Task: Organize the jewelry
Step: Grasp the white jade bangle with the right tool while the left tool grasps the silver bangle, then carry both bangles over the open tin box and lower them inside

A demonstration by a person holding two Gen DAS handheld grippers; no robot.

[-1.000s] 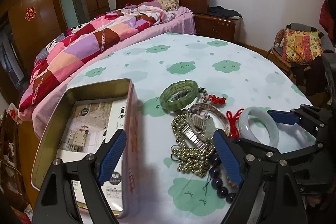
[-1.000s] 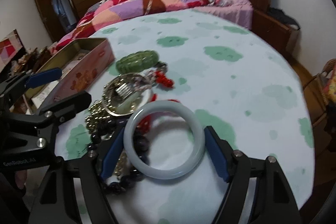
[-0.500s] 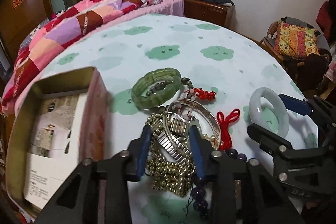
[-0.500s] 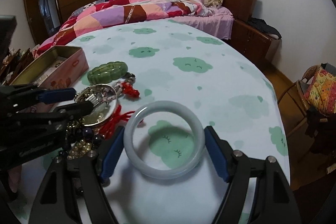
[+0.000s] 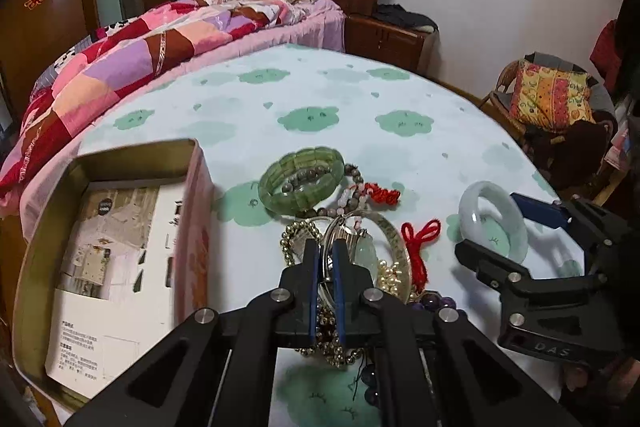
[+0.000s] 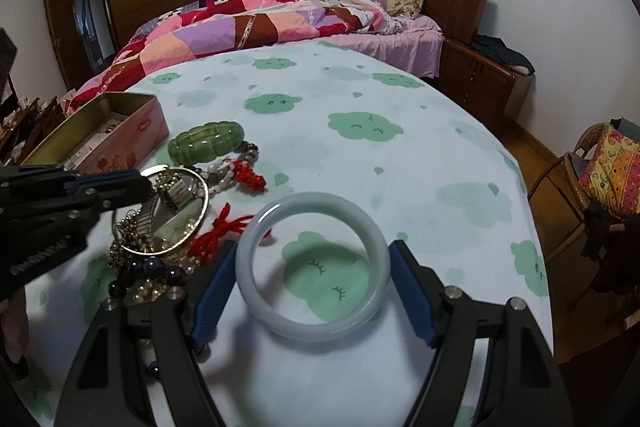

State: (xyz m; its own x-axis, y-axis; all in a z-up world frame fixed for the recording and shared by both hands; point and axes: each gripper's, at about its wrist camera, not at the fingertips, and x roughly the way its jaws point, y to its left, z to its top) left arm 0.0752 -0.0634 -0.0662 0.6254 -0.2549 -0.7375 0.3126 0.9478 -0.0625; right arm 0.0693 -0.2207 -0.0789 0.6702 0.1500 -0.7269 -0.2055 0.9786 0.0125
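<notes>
Jewelry lies in a tangled heap on the counter, which is covered by a pale blue cloth printed with green clouds, and the heap sits just beside the long wall of an open pink rectangular tin that stands toward the counter's left edge with printed paper cards in it. At the far side of the heap rests a chunky green stone-segment bracelet, with a strand of grey and pink beads and a red knotted cord ornament touching it. Nearer in, a wide silver metal bangle rings a coiled metal watch band, a brass-coloured bead chain and some pearls, with dark purple round beads at the near end of the heap and a red string tassel beside the bangle. The left hand-held gripper has its blue-padded fingers drawn nearly together over the middle of the heap, pinching the silver band material between them, though exactly which piece is gripped cannot be told. Apart from the heap, toward the counter's right edge, a pale milky-green jade bangle lies flat on the cloth, and the right hand-held gripper is spread wide, its two blue pads pressed against the outside of that ring. Behind the counter is a bed with a patchwork quilt.
</notes>
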